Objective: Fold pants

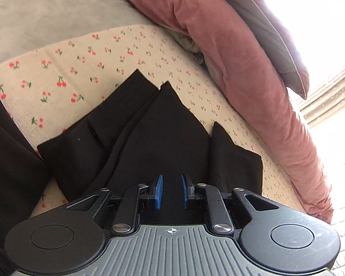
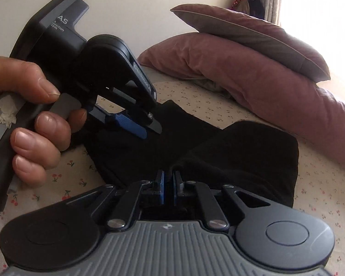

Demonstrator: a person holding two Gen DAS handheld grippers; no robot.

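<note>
Over black pants (image 1: 154,124), left gripper (image 1: 171,189) fingers slightly parted, right gripper (image 2: 169,187) fingers pinching fabric

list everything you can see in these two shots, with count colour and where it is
pants: one pair, black, partly folded on the bed in front of both grippers
sheet: one, cream with red cherries, under the pants
pillows: two stacked, dusty pink below, a grey-faced one on top, at the far side of the bed
blanket: one, grey, beyond the cherry sheet in the left wrist view
curtain: one, pale, by the bright window at top right
hand: one, the person's left, wrapped round the left gripper's handle
left gripper: black with blue pads, a gap between its pads, over the pants
right gripper: black with blue pads, pads nearly together, at the pants' near edge
</note>
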